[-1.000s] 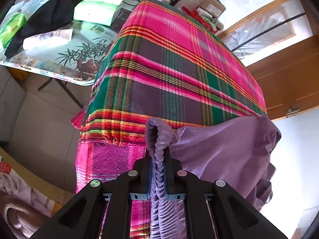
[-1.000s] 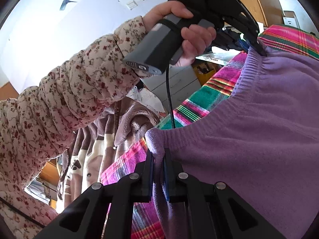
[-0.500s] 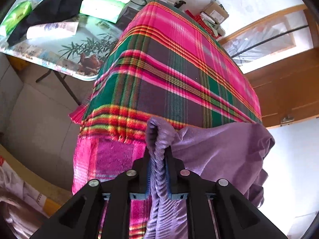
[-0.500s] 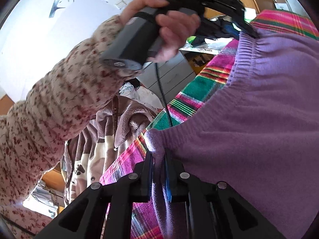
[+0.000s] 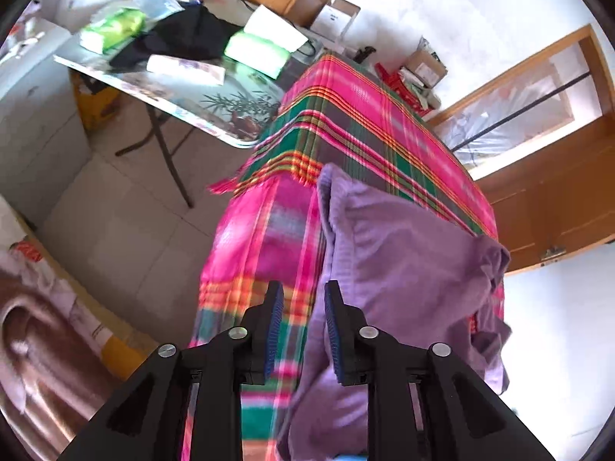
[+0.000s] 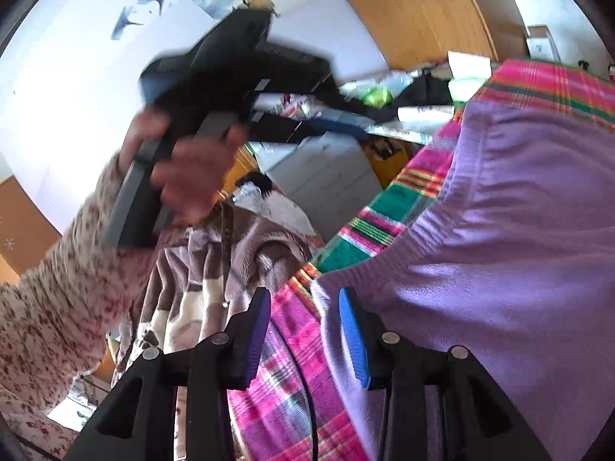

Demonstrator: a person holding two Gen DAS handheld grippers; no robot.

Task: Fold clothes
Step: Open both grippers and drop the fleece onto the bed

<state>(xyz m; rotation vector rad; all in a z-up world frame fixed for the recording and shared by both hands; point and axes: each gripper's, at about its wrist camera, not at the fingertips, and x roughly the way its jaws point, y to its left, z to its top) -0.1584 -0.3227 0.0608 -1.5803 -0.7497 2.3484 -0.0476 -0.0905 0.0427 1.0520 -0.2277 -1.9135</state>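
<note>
Both claws stand released — the left gripper (image 5: 301, 324) and right gripper (image 6: 303, 332) grasp nothing. The purple garment (image 5: 403, 269) lies on the plaid-covered table (image 5: 369, 123), spilling over its near edge toward five o'clock in the left wrist view.

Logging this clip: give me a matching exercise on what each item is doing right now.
Items:
1. left gripper
2. purple garment
3. plaid cloth
4. black garment

States:
A. covers the table
B. lies on the side table
C. jaws open, empty
D. draped over the table edge

Pairs: 1-C, 2-D, 3-A, 4-B
</note>
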